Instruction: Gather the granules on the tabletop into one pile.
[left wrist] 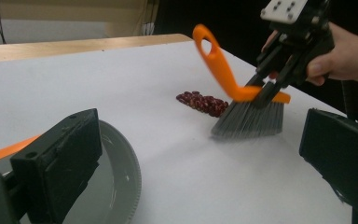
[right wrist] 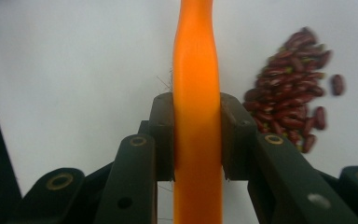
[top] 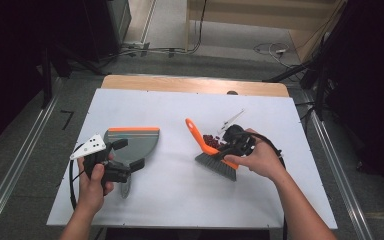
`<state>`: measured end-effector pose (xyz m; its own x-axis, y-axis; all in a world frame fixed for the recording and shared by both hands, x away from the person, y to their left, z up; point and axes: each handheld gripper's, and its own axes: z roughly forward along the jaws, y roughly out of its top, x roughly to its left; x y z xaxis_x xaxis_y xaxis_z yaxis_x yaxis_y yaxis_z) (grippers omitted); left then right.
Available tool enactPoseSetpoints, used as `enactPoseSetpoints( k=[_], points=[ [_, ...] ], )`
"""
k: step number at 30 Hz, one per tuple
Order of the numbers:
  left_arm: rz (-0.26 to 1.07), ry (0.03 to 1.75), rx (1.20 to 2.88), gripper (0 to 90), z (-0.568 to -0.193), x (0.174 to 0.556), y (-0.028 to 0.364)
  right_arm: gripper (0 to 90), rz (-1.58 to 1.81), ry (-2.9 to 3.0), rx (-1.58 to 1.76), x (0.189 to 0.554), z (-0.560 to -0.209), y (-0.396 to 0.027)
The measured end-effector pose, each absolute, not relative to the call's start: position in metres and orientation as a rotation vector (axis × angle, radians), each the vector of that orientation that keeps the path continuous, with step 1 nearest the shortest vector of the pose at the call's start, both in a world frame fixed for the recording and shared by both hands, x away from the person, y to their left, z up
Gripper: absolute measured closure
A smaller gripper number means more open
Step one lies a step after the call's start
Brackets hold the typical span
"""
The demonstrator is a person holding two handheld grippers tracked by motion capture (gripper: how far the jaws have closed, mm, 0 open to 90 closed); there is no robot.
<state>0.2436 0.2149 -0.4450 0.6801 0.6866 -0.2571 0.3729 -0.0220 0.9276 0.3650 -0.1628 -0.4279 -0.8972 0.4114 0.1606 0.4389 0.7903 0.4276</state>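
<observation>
A: Start with the high view. What are you holding?

B: Your right gripper, right of centre, is clamped on the small hand brush with an orange plastic handle and grey bristles; the bristles rest on the white table sheet. A pile of dark red kidney beans lies just beside the bristles, on their upper side. Your left gripper, at lower left, has its jaws spread wide over the grey dustpan with an orange front edge.

A: And the left gripper view?

B: Your two black jaws stand far apart at the bottom corners, the dustpan's rounded grey rim under the left one. Whether they touch it, you cannot tell. In the upper right the brush stands tilted, with the beans just left of its bristles.

A: The right gripper view?

B: Both pads press the orange handle at centre frame; the beans lie at the right.
</observation>
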Motion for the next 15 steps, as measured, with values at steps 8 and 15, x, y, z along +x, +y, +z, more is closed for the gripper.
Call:
enactPoseSetpoints(
  k=[8, 15],
  points=[
    [0.31, 0.877, 1.637, 0.0, -0.445, 0.243, 0.214, 68.5, -0.748, -2.99, -0.619, 0.379, -0.435, -0.157],
    [0.308, 0.878, 1.635, 0.0, -0.445, 0.243, 0.214, 68.4, -0.796, -3.039, -0.579, 0.394, -0.435, -0.157]
  ],
)
